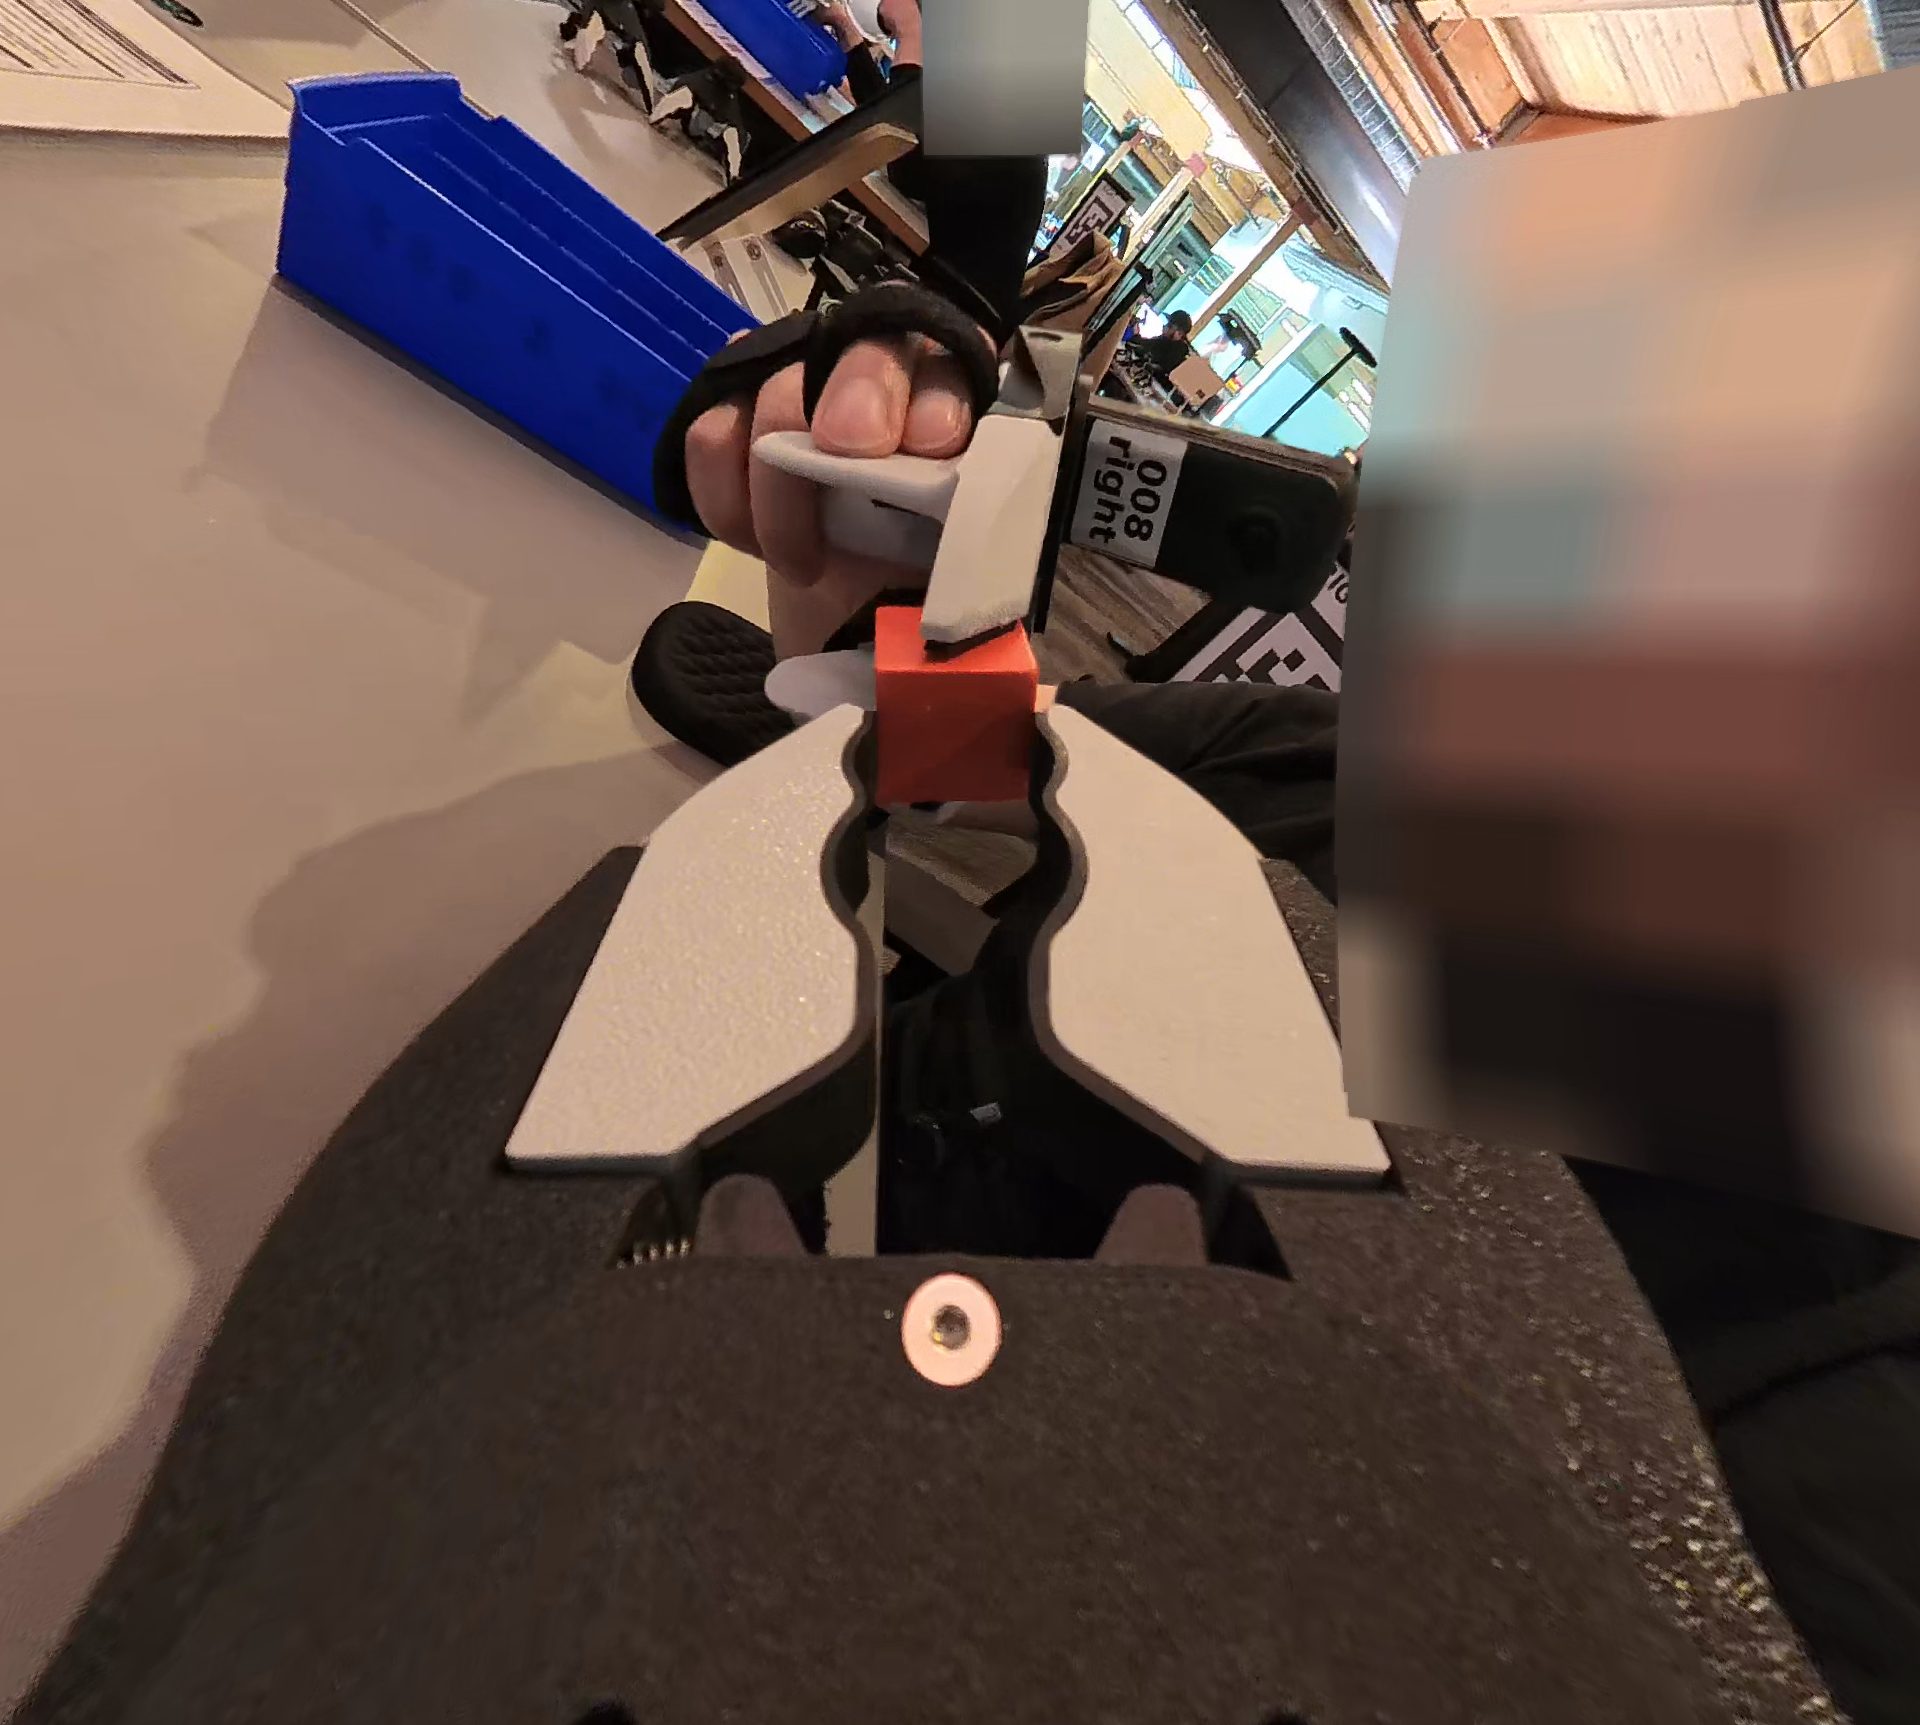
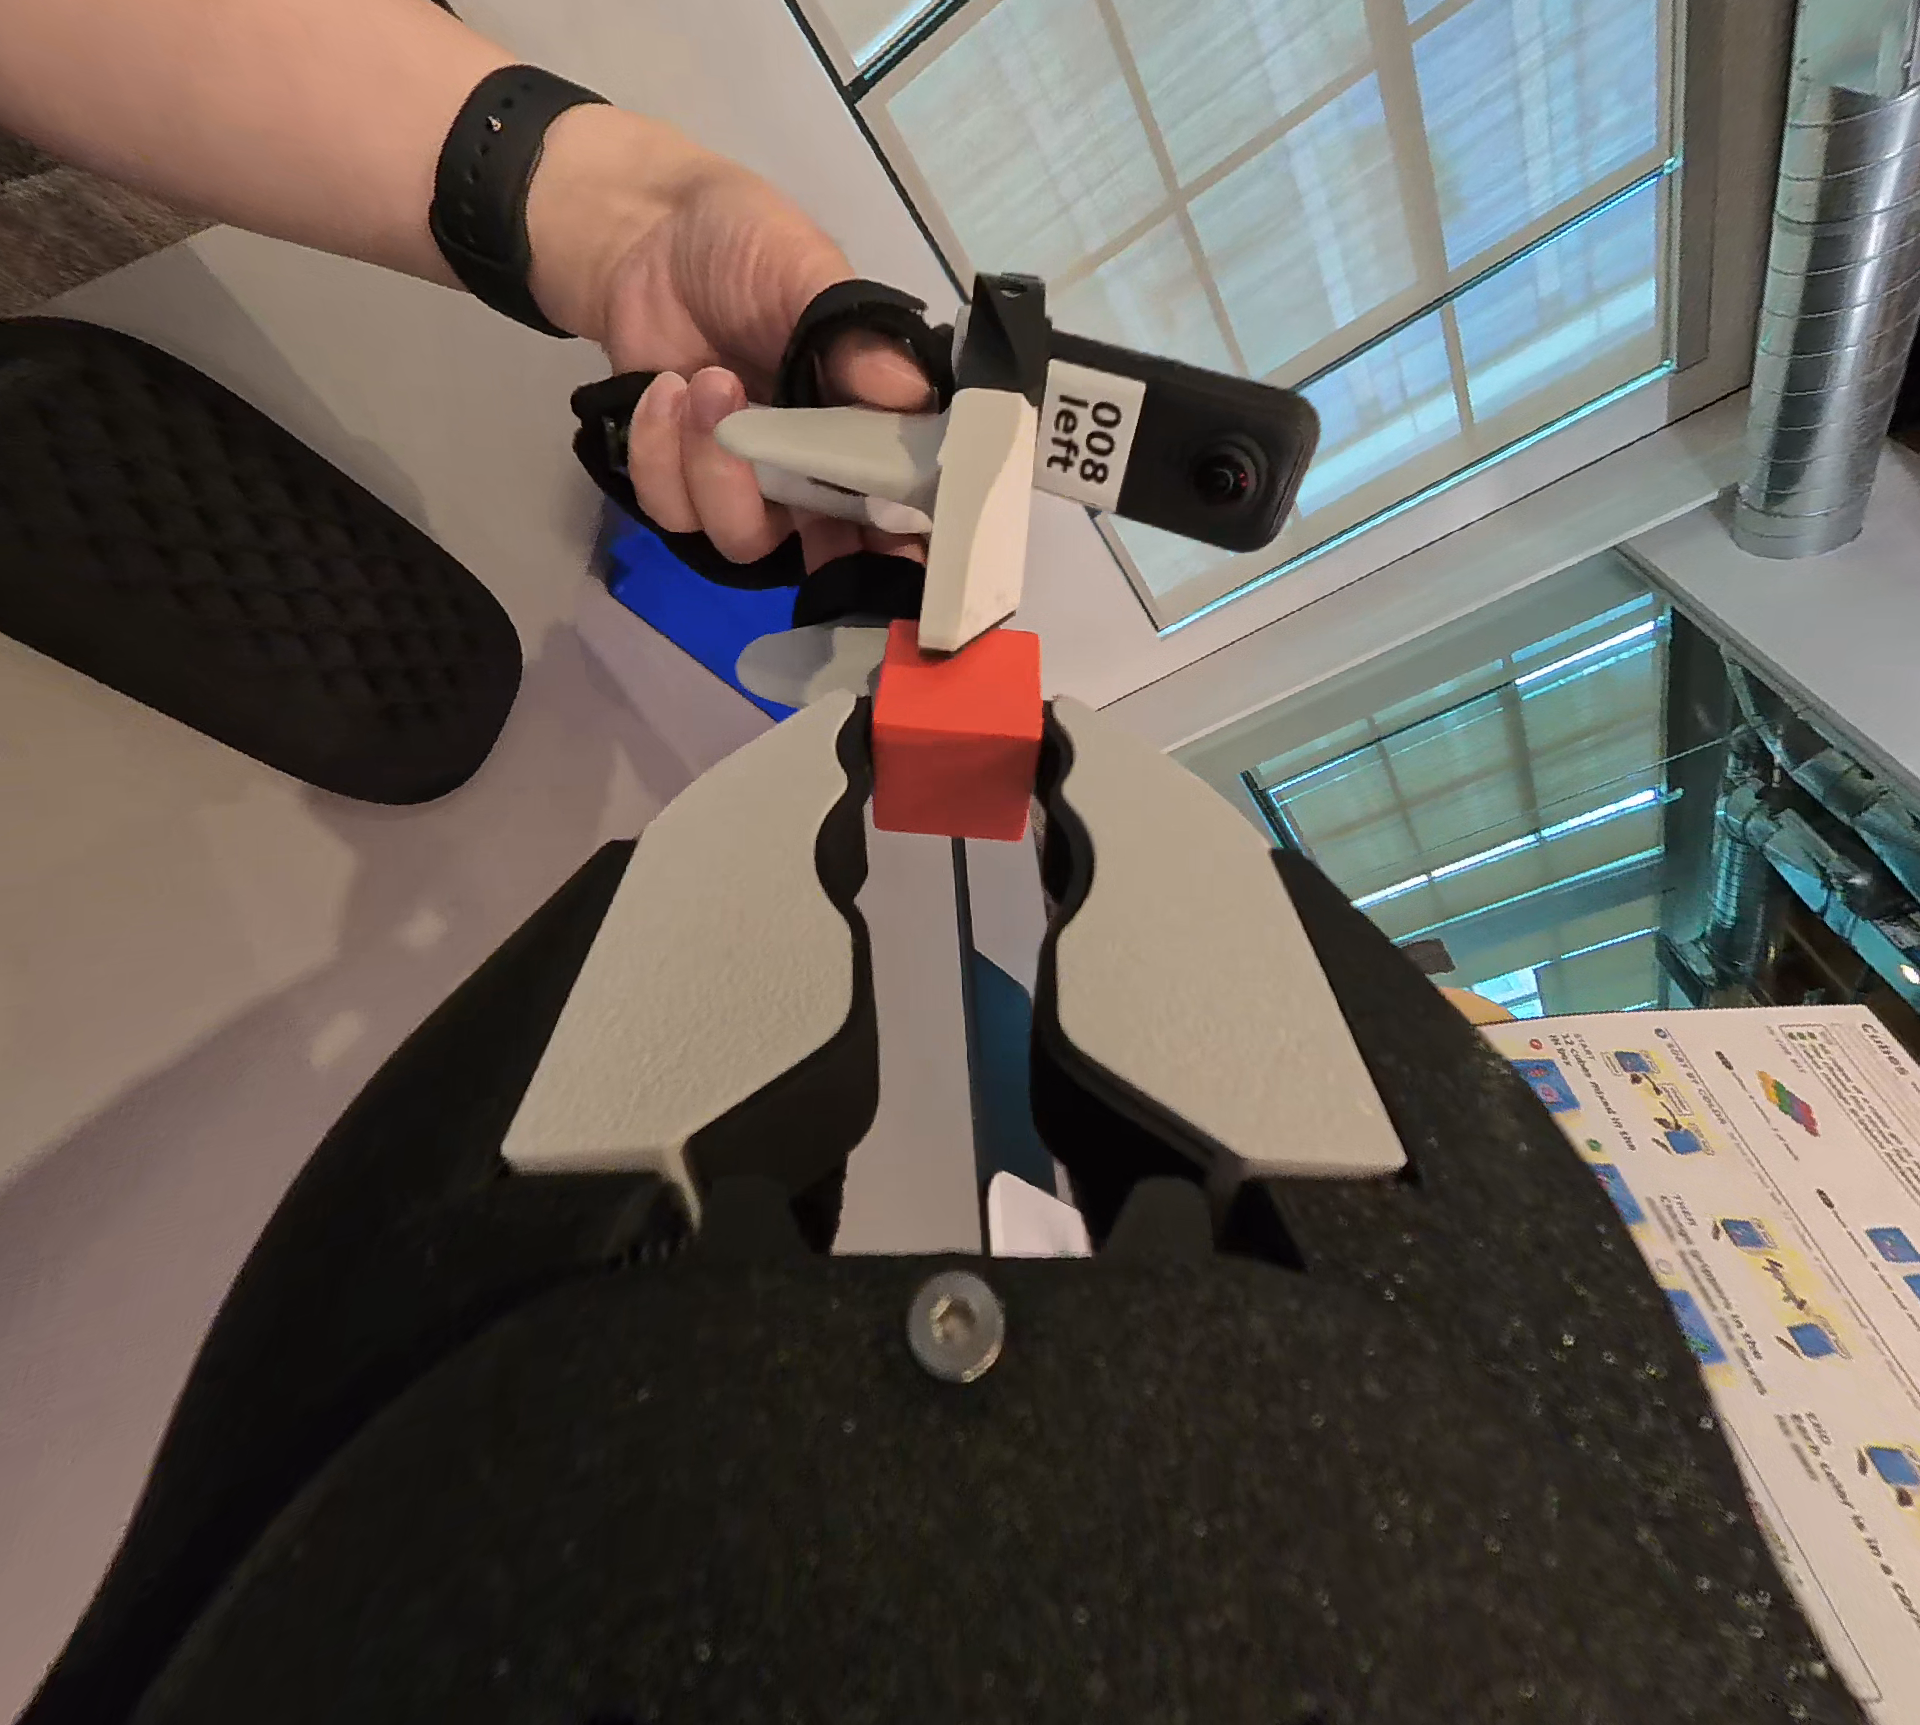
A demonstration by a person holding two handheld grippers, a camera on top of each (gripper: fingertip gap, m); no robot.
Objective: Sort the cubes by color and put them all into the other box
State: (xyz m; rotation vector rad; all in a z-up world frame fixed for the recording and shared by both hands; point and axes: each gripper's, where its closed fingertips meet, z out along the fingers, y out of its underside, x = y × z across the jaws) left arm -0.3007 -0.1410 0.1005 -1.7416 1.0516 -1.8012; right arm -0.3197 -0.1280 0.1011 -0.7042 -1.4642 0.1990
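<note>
Left wrist view alone shows blue box (image 1: pixel 488 273) on white table (image 1: pixel 208 636), well behind grippers, plus workshop beyond. Right wrist view alone shows windows, printed instruction sheet (image 2: pixel 1714 1312), watch band (image 2: pixel 488 189) on forearm, black chair armrest (image 2: pixel 208 574). Red cube (image 1: pixel 951 719) held in air between both grippers. Left gripper (image 1: pixel 951 740) jaws narrowed onto cube sides. Right gripper (image 2: pixel 956 740) jaws likewise clamped on same cube (image 2: pixel 956 740), crosswise to the other pair.
</note>
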